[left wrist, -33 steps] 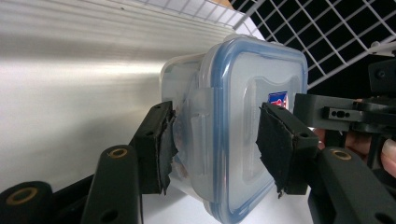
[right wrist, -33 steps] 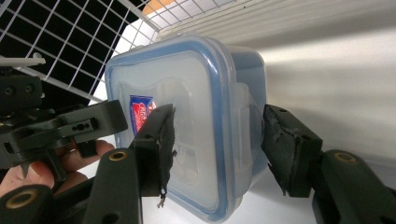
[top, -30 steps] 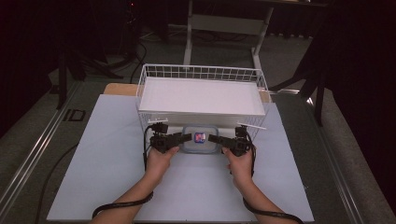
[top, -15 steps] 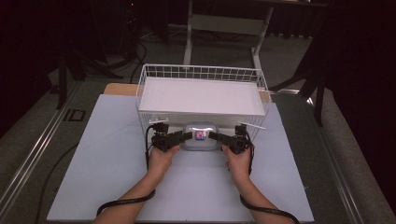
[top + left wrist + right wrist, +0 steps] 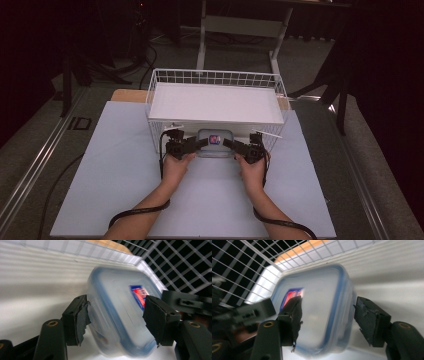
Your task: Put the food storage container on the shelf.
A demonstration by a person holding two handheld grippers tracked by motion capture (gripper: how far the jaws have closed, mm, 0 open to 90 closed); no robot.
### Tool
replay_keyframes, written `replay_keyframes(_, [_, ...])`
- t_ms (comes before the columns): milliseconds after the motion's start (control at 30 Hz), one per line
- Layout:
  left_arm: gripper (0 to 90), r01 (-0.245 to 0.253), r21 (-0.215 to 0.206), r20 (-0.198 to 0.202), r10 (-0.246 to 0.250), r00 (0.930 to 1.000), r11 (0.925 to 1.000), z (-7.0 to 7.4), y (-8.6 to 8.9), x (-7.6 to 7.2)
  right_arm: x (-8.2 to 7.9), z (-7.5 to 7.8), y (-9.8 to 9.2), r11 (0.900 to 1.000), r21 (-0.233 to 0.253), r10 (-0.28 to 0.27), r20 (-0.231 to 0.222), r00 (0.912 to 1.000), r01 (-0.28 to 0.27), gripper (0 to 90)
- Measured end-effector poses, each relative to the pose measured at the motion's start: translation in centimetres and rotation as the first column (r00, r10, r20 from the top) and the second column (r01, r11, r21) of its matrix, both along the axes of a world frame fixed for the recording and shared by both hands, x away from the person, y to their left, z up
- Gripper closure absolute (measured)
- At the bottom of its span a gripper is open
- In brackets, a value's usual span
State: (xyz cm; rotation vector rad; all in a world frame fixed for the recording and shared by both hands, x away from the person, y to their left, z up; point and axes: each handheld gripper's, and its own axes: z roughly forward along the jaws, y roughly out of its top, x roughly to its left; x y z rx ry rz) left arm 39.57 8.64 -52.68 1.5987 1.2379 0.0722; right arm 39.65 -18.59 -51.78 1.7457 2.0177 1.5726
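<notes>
Plastic lidded box, beside wire basket

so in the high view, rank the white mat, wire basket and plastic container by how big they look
1. white mat, largest
2. wire basket, which sits farther from the camera, so its true size may be understated
3. plastic container, clearly smallest
</notes>
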Motion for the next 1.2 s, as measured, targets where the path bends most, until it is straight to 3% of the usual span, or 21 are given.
replay_keyframes(133, [38.6, 0.016, 0.001, -0.018, -0.016, 0.9997, 0.9999, 0.1, 0.3, 0.2, 0.0, -0.1, 0.1, 1.000, -0.023, 0.021, 0.034, 0.9992, -0.020, 39.5])
replay_keyframes(233, [40.3, 0.017, 0.001, 0.001, -0.017, 0.9999, 0.9999, 0.3, 0.5, 0.0, -0.2, 0.0, 0.1, 0.999, -0.029, 0.027, 0.042, 0.9988, -0.026, 39.5])
replay_keyframes(367, [40.3, 0.017, 0.025, 0.027, -0.018, 0.9995, 0.9996, 1.2, 1.1, -1.3, -1.0, 0.6, -0.2, 0.996, -0.069, 0.061, 0.098, 0.9933, -0.055, 39.4])
replay_keyframes(400, [40.3, 0.028, 0.005, 0.018, -0.028, 0.9995, 0.9996, 1.3, 1.1, -1.7, -1.3, 0.9, -0.2, 0.995, -0.069, 0.071, 0.076, 0.9946, -0.066, 39.1])
replay_keyframes(467, [40.3, 0.050, 0.045, 0.043, -0.052, 0.9978, 0.9977, 1.5, 1.5, -2.3, -1.7, 1.2, -0.2, 0.990, -0.116, 0.090, 0.121, 0.9885, -0.076, 39.1])
replay_keyframes(567, [40.3, 0.062, 0.052, 0.055, -0.065, 0.9964, 0.9967, 1.8, 2.2, -3.4, -2.5, 2.0, -0.1, 0.984, -0.159, 0.101, 0.149, 0.9836, -0.077, 37.6])
replay_keyframes(633, [40.3, 0.064, 0.052, 0.059, -0.067, 0.9960, 0.9966, 2.0, 2.4, -3.8, -2.8, 2.1, -0.1, 0.984, -0.160, 0.105, 0.152, 0.9829, -0.080, 37.5])
replay_keyframes(667, [40.3, 0.078, 0.066, 0.078, -0.083, 0.9935, 0.9948, 2.3, 2.7, -4.8, -3.1, 2.3, 0.0, 0.984, -0.159, 0.103, 0.153, 0.9829, -0.079, 37.2])
replay_keyframes(767, [40.3, 0.105, 0.064, 0.102, -0.111, 0.9886, 0.9924, 2.8, 3.0, -6.3, -4.4, 3.0, 0.5, 0.978, -0.177, 0.142, 0.176, 0.9741, -0.110, 37.6])
replay_keyframes(933, [40.3, 0.137, 0.106, 0.115, -0.149, 0.9821, 0.9849, 3.0, 3.5, -8.7, -5.8, 3.3, 1.2, 0.974, -0.175, 0.174, 0.174, 0.9692, -0.143, 40.5])
replay_keyframes(1067, [40.4, 0.136, 0.100, 0.127, -0.149, 0.9807, 0.9856, 3.4, 4.6, -10.4, -6.6, 3.0, 1.8, 0.966, -0.199, 0.195, 0.159, 0.9677, -0.162, 44.5])
replay_keyframes(1200, [40.5, 0.140, 0.125, 0.150, -0.158, 0.9759, 0.9823, 4.1, 5.3, -12.0, -7.1, 2.5, 2.3, 0.962, -0.220, 0.199, 0.149, 0.9686, -0.164, 54.9])
